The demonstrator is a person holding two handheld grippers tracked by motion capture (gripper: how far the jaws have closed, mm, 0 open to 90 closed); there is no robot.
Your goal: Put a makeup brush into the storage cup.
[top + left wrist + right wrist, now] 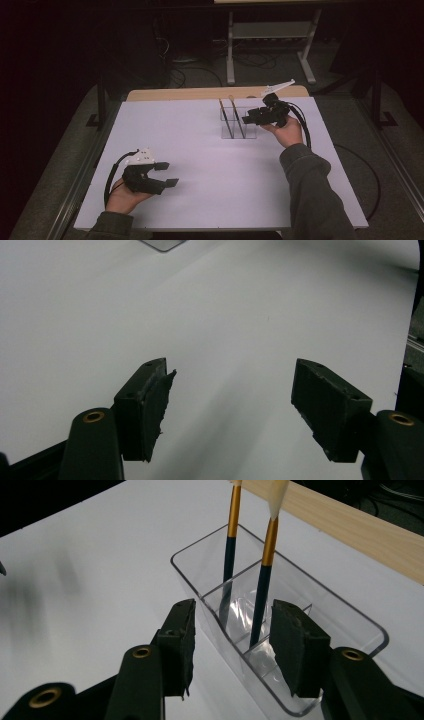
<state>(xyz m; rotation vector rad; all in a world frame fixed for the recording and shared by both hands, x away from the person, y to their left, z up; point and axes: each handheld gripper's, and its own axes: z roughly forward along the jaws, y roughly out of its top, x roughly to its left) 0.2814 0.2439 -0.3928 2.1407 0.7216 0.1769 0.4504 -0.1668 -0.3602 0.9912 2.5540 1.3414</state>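
Right gripper view: right gripper (pixel 232 635) fingers (pixel 300 650) parted, gripping nothing, just before clear organizer (pixel 350 612) holding two upright brushes (pixel 262 587), near far edge of white surface (pixel 200 150). Left gripper (pixel 167 174) wide, empty, near front-left corner. Brush tips cut off; room dark, hard to make out.

Dim room, brightly lit white table (pixel 200 150), soft shadows, slightly grainy

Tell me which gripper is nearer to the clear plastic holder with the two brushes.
Right. The right gripper hangs open just beside the clear plastic holder, where two brushes stand. The left gripper rests open near the table's front left, well apart from it.
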